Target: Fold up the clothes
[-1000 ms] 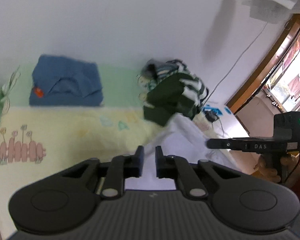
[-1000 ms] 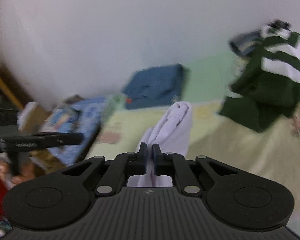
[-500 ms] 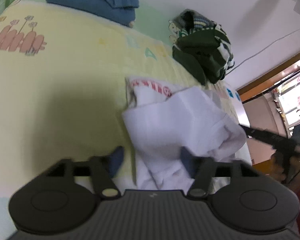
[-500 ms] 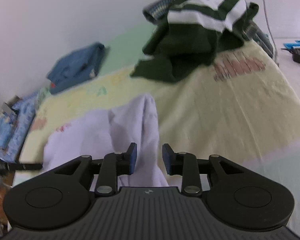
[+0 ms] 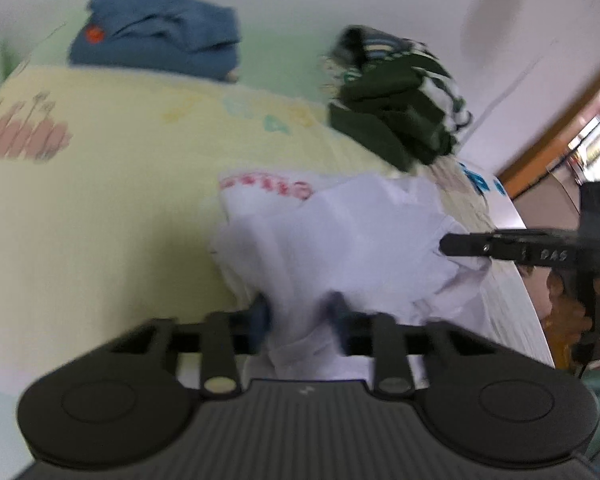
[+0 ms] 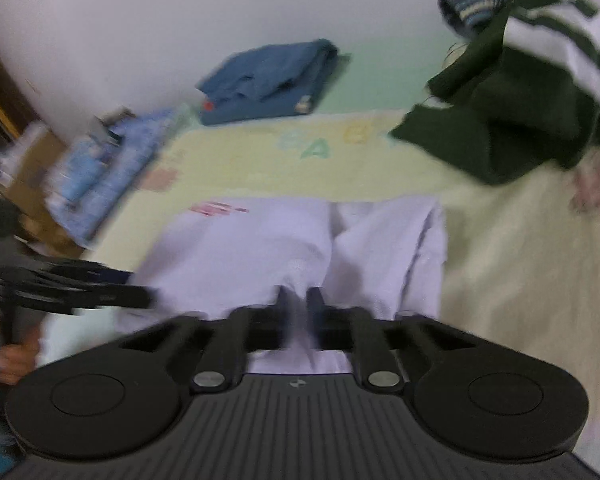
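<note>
A white garment point(image 5: 340, 240) with red print lies bunched on the yellow bed sheet point(image 5: 100, 220). My left gripper point(image 5: 300, 316) is closing, and its pads press a thick fold at the garment's near edge. In the right wrist view the same white garment point(image 6: 260, 248) lies flatter, folded over on itself. My right gripper point(image 6: 300, 308) is also closing, its jaws nearly together on a thin fold of the near hem. Each gripper shows in the other's view: the right gripper point(image 5: 444, 246) at the garment's right side, the left gripper point(image 6: 148, 300) at its left.
A folded blue garment point(image 5: 156, 36) lies at the far side by the wall. A dark green and white striped garment point(image 5: 400, 108) is heaped at the far right, also seen as a green heap point(image 6: 520, 92). Blue patterned bedding point(image 6: 100, 172) hangs off the bed's left edge.
Both grippers came down from holding the white garment in the air, let it drop onto the bed as they opened, and have since closed on its near edge.
</note>
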Tool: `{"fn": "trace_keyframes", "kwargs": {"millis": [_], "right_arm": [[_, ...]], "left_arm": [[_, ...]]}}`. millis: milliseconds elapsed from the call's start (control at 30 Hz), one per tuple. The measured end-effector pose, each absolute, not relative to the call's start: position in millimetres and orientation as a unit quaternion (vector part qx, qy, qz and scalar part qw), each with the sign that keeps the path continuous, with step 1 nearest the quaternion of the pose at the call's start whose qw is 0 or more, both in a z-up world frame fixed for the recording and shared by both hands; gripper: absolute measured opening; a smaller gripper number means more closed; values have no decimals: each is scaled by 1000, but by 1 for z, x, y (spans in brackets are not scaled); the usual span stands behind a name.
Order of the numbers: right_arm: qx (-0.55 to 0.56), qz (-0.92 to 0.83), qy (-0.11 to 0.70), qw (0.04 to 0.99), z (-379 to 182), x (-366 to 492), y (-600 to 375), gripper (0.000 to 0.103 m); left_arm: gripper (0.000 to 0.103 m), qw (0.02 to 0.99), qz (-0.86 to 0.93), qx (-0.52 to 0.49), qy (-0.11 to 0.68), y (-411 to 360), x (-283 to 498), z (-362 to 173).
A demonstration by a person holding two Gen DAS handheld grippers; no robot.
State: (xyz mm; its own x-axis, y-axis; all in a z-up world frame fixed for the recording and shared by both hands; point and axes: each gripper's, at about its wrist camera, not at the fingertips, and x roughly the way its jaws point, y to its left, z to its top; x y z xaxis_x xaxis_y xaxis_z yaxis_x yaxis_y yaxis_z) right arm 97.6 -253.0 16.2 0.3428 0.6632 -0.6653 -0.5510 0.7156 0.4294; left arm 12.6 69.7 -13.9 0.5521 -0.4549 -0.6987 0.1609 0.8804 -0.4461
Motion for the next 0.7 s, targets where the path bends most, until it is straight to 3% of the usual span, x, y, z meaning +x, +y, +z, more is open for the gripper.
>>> {"fn": "trace_keyframes", "kwargs": {"millis": [267,333,367,433,500,600,667,700], "right_arm": [[-78,416,447,788,6,61,-282,8],[-83,408,452,789,0,60,-281,22],[-68,406,452,791,4,61,-282,25],[-30,404,441,801,13,63,-287,34],[13,402,427,809,20,65,-293,40],[58,382,438,811,13,72,-290,40],[70,354,456,814,2,79,-283,34],[71,343,466,813,-3,80,-280,18]], "left_arm": [[23,845,-221,-156,462,48,4,-18],[25,842,-206,-149,476,50,7,-23],[28,843,-199,-150,477,53,8,-22],[49,847,-186,-156,473,61,7,-17],[59,851,-175,-174,463,70,6,-11],[71,845,-176,-226,451,77,5,-8],[67,848,-165,-224,452,71,6,-12],[56,848,-158,-214,458,65,7,-16]]}}
